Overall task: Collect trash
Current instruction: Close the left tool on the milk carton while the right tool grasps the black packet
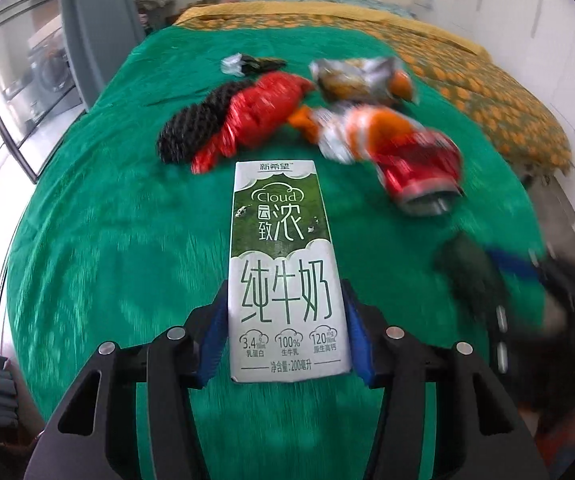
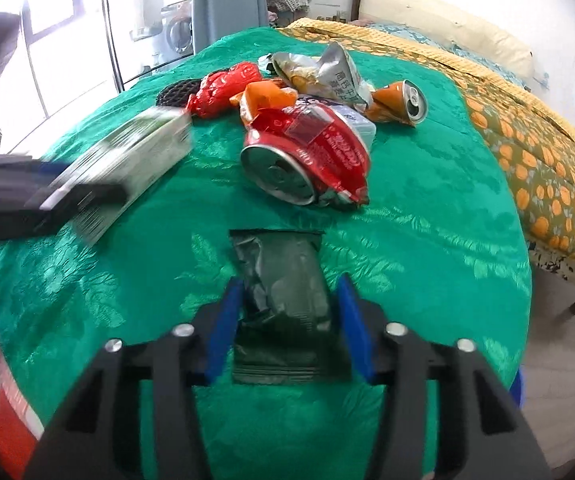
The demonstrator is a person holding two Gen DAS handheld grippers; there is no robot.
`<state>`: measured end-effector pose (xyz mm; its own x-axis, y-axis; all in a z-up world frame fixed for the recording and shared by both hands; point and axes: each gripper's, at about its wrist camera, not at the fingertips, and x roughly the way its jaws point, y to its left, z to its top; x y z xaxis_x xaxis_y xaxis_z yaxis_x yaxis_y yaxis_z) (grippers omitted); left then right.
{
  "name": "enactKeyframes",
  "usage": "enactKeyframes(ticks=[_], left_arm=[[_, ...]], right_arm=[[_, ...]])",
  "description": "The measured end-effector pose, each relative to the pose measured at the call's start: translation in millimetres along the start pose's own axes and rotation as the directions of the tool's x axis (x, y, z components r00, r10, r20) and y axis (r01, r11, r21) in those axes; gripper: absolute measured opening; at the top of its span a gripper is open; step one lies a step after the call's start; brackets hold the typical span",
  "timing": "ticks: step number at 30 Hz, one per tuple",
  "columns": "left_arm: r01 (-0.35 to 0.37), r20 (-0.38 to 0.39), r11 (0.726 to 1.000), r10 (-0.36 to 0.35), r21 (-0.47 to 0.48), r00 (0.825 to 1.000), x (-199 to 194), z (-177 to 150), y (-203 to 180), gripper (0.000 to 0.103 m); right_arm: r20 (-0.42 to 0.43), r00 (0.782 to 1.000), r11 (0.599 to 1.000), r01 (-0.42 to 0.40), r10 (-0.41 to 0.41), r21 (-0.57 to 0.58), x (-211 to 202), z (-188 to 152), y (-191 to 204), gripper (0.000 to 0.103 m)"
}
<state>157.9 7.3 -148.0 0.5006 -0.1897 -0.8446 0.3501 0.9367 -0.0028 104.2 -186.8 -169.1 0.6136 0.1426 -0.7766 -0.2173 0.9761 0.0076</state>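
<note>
Two grippers are in my views, and each has a piece of trash between its blue pads. My left gripper [image 1: 285,344] is clamped on a white and green milk carton [image 1: 283,264], the pads pressing its two long sides near the bottom end; the carton runs straight away from the camera over the green cloth [image 1: 99,240]. My right gripper [image 2: 287,328] grips a dark green foil packet [image 2: 283,296], crumpled between the pads, also over the cloth.

From the right wrist I see the left gripper [image 2: 27,188] and its carton [image 2: 135,152] blurred at the left edge. Just past the packet lies a crushed red can [image 2: 307,160], its round end facing me. Behind it, touching, are an orange wrapper [image 2: 265,98] and a clear plastic box [image 2: 357,122]. Further back sit a red foil wrapper [image 2: 223,88] with a black mesh piece [image 2: 175,92] beside it, a silver snack bag [image 2: 327,74], and a dented orange can [image 2: 401,102] to the right.

Beyond the cloth lies a bed with an orange-patterned quilt [image 2: 527,152] and a cream pillow [image 2: 439,28].
</note>
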Motion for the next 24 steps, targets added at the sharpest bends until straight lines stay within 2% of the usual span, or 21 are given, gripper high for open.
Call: enactKeyframes(ticks=[3,4,5,6,7,8,11,15,16,17,20,24], left_arm=[[0.016,-0.019,1.000,-0.015,0.025,1.000,-8,-19,-2,0.054],[0.023,-0.023,0.999,-0.022,0.028,1.000,-9,-22,-1,0.062],[0.028,-0.021,0.999,-0.027,0.029,0.999,-10,-23,0,0.072],[0.030,-0.010,0.999,-0.029,0.034,1.000,-12,-22,-1,0.074],[0.023,-0.004,0.999,-0.023,0.041,1.000,-12,-20,-2,0.076],[0.018,-0.001,0.999,-0.018,0.047,1.000,-13,-19,-3,0.076],[0.021,-0.015,0.998,-0.021,0.054,1.000,-7,-6,-3,0.076],[-0.002,-0.050,0.999,0.004,0.052,0.999,5,9,-1,0.073],[-0.006,-0.064,0.999,0.009,0.052,0.998,8,11,0,0.064],[-0.003,-0.076,0.999,0.007,0.051,0.997,11,12,0,0.050],[-0.004,-0.080,0.998,0.009,0.060,0.997,12,11,0,0.048],[0.026,-0.039,0.999,-0.025,0.027,0.999,-5,5,-2,0.048]], right_arm=[[-0.020,1.000,1.000,0.009,-0.009,0.020,-2,1,-18,0.047],[-0.033,0.999,1.000,-0.003,0.004,0.030,-3,0,-25,0.047],[-0.045,0.999,0.999,-0.021,0.023,0.040,-4,-2,-31,0.050],[-0.053,0.998,0.998,-0.030,0.032,0.046,-5,-3,-35,0.055],[-0.061,0.997,0.998,-0.040,0.043,0.050,-6,-4,-39,0.068],[-0.068,0.995,0.996,-0.062,0.066,0.057,-8,-4,-43,0.071],[-0.096,0.990,0.994,-0.093,0.099,0.064,-8,1,-46,0.071],[-0.123,0.987,0.992,-0.099,0.108,0.077,-4,11,-45,0.071],[-0.130,0.986,0.993,-0.095,0.104,0.072,-3,12,-43,0.066],[-0.141,0.985,0.994,-0.089,0.097,0.061,-1,14,-40,0.052],[-0.159,0.983,0.995,-0.091,0.096,0.041,3,14,-37,0.034],[-0.108,0.984,0.985,-0.131,0.143,0.114,-13,12,-53,0.034]])
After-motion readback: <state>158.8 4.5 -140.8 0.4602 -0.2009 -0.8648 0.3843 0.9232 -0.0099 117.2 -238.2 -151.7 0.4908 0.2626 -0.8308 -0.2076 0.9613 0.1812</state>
